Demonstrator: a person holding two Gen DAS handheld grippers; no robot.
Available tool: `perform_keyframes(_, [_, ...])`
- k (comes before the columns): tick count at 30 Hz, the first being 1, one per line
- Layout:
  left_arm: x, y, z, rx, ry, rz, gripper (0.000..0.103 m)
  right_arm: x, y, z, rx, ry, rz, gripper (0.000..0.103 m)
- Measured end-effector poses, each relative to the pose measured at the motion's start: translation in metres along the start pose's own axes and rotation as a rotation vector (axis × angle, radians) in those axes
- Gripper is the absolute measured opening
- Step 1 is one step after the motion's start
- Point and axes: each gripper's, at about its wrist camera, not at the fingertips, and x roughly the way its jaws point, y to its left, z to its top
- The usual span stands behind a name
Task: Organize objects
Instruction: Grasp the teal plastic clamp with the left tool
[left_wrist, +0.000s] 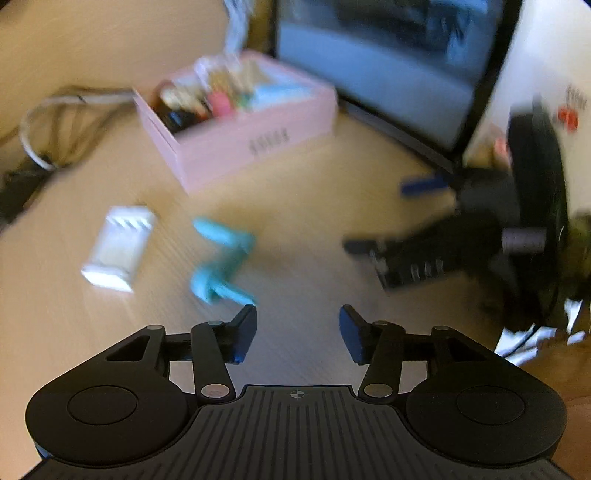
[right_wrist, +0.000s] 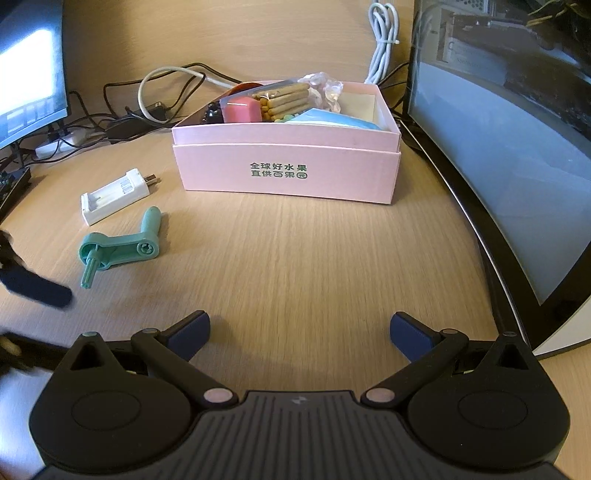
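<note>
An open pink box stands at the back of the wooden desk, filled with snacks, a pink block and a light blue item. On the desk to its left lie a white charger and a teal plastic crank. My left gripper is open with nothing between its pads; the crank lies just beyond its left fingertip, apart from it. The left wrist view is blurred. My right gripper hangs wide open and empty over bare desk in front of the box.
A curved monitor lines the right side, close to the box. A second screen stands at the far left. Black and white cables tangle behind the box, and a white coiled cable lies further back.
</note>
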Motion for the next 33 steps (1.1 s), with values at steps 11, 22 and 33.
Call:
perform_keyframes(11, [0.053,0.025,0.041,0.028,0.023,0.116,0.048,-0.003,0.003,-0.004,-0.002,-0.024,0.001,0.103])
perform_keyframes(22, [0.042,0.025,0.008,-0.072,0.014,0.116,0.014,-0.004,0.003,-0.003,-0.002,-0.018,0.001,0.103])
perform_keyframes(33, [-0.079,0.095,-0.083,-0.546,-0.141,0.284,0.014,0.004,0.112,0.06,-0.248,-0.142,0.171,0.071])
